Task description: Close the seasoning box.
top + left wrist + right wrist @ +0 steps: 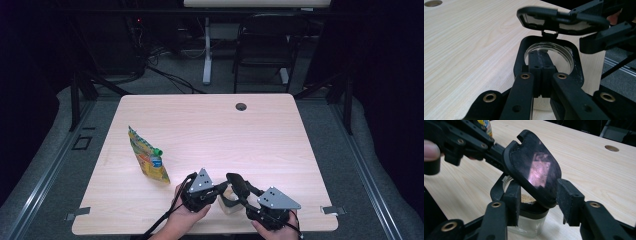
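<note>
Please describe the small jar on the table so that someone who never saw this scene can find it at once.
Look at the near edge of the wooden table, between the person's two hands. There stands a small clear glass jar with a black flip lid swung open, the left claw shut on its black collar. Unlike the colourful pouch lying farther left, it is transparent and upright.

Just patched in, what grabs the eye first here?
Near the table's front edge, both tools meet over a small glass jar: the left tool pinches its black collar, while the right tool straddles the flipped-up black lid. A colourful spouted pouch lies apart to the left.
</note>
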Tool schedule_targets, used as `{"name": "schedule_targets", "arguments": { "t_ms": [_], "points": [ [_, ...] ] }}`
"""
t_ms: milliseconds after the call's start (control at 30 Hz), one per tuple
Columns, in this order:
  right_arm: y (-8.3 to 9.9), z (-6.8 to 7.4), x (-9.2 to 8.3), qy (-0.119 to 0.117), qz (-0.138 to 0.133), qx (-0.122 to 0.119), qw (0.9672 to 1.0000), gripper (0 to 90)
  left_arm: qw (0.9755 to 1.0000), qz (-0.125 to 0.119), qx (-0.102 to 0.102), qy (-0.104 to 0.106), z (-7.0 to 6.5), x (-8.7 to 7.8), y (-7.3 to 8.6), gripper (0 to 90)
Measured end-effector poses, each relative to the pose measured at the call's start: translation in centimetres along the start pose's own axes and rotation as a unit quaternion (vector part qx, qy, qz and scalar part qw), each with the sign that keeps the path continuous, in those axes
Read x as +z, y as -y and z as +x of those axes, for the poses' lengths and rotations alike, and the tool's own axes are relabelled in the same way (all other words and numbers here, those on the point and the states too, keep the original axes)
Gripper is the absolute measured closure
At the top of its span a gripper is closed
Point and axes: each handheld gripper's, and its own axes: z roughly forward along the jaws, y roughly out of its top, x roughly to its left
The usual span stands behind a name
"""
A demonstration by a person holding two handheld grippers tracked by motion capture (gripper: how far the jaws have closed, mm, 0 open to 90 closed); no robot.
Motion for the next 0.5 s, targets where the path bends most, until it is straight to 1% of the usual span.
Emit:
{"name": "schedule_targets", "arguments": {
  "t_ms": [133, 200, 333, 500],
  "points": [
    [-0.04, -0.16, -0.22, -0.003, -0.002, 0.005, 1.0000, 58.7, 1.0000, -0.001, 0.002, 0.001, -0.04, 0.17, 0.02, 90.0],
    [-0.05, -0.17, -0.25, -0.003, -0.008, 0.010, 0.9999, 58.8, 1.0000, 0.001, 0.005, -0.001, -0.10, 0.16, 0.03, 90.0],
    [-0.16, -0.33, -0.56, 0.004, -0.009, 0.010, 0.9999, 60.2, 0.9999, -0.001, 0.014, -0.002, -0.25, 0.20, 0.12, 90.0],
    [-0.25, -0.90, -1.04, 0.017, -0.020, 0.027, 0.9993, 61.5, 0.9999, -0.001, 0.012, -0.002, -0.23, 0.13, 0.18, 90.0]
  ]
}}
